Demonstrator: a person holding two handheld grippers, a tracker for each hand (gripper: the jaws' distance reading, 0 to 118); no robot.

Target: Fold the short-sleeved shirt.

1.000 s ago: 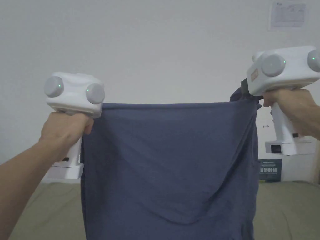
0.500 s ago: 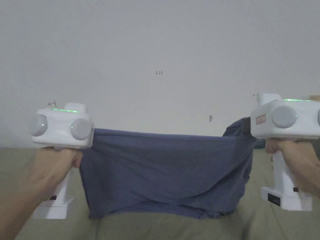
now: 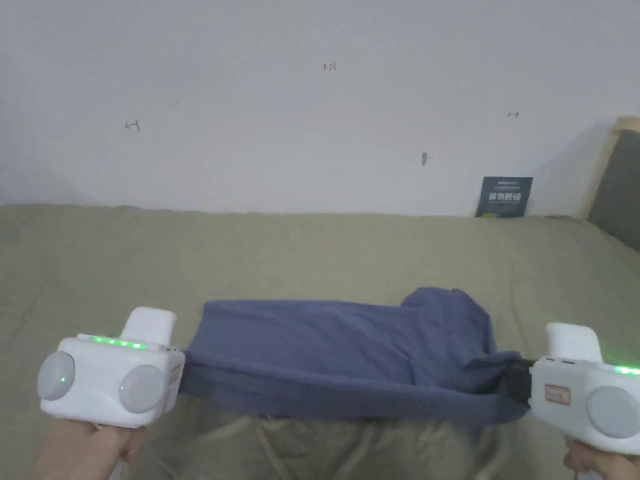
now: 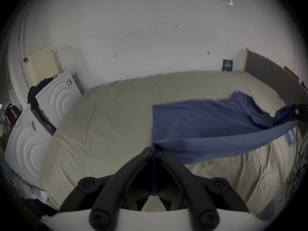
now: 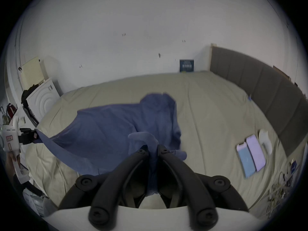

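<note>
Left side: two white moulded panels [image 4: 56, 99] are leaning by the bed's edge, dark clothes piled behind them. The left gripper [image 4: 154, 153] is pinching a corner of the blue short-sleeved shirt [image 3: 337, 356], both black jaws pressed together on the fabric; a hand [image 3: 81, 450] is gripping its white body [image 3: 112, 381] low at the near edge of the bed [image 3: 312, 256].

Centre: the shirt is lying spread across the olive bed cover, far part resting flat, near hem stretching taut between the two grippers and lifting slightly off the cover. One sleeve is bunching up toward the right end.

Right side: the right gripper [image 5: 152, 148] is clamping the opposite corner, jaws closed on a gathered wad of cloth. Beyond it, two flat rectangular items [image 5: 251, 156], one blue and one lilac, are lying on the cover beside a white object [image 5: 265, 140], near the grey padded headboard [image 5: 260, 88]. A dark card [image 3: 505, 196] is leaning against the white wall.
</note>
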